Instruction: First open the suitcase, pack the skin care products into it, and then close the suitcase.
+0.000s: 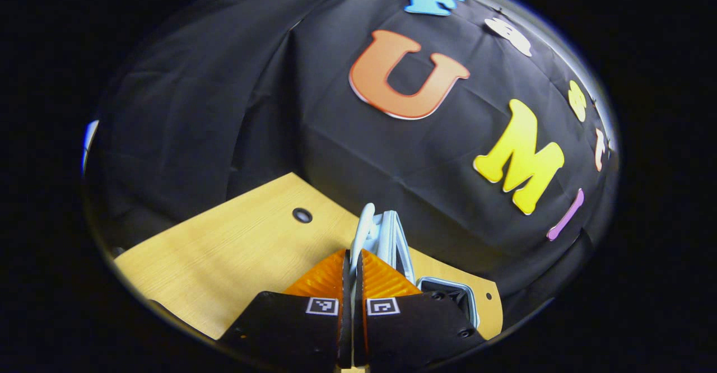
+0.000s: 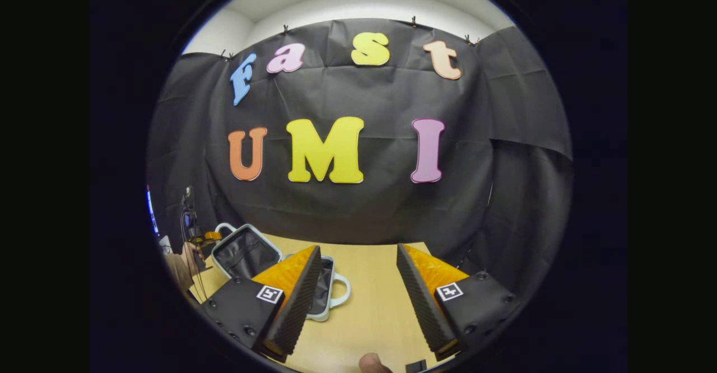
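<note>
Your table point(image 2: 369, 283) is pale yellow wood with fine grain, one dark round hole point(image 1: 302, 215) at ten o'clock of your left gripper. The suitcase point(image 2: 246, 252) has a pale blue-white shell, white handles and black lining. Behind it hangs black cloth point(image 2: 364, 210), with white wall point(image 2: 358, 3) at twelve o'clock.

Left gripper view sits close against the raised white suitcase lid point(image 1: 386, 238); right gripper view faces the black-cloth wall point(image 2: 358, 205) from farther back, sharing suitcase and light wooden table point(image 2: 369, 306).

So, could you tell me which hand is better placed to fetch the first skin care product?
The right claw: it is open over the table, while the left claw is shut on the suitcase lid.
</note>
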{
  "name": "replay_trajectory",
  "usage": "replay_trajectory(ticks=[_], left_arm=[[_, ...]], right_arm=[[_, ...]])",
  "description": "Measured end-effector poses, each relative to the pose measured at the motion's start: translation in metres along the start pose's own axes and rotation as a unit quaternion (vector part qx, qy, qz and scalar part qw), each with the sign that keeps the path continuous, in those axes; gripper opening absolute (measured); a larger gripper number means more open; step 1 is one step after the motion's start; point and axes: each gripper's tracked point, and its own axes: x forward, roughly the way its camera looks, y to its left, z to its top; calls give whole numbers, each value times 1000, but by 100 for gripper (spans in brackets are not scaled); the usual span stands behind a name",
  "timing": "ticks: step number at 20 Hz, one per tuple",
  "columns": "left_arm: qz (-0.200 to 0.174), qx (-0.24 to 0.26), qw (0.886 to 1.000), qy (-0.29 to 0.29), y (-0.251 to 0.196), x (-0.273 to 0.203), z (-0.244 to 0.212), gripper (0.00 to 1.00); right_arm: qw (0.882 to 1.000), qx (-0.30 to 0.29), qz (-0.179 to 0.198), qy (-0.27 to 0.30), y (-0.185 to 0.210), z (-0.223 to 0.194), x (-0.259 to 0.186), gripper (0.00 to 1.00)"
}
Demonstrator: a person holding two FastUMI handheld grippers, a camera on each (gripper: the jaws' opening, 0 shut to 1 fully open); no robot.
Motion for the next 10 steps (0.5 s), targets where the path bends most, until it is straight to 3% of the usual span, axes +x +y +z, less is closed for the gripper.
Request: replay_trajectory(ticks=[6, 10], left_arm=[[-3, 111, 993, -43, -97, -29, 9, 5], [-9, 169, 984, -59, -154, -41, -9, 5]], right_arm=[[1000, -9, 17, -21, -39, 13, 7, 81], [999, -6, 28, -23, -61, 14, 18, 81]])
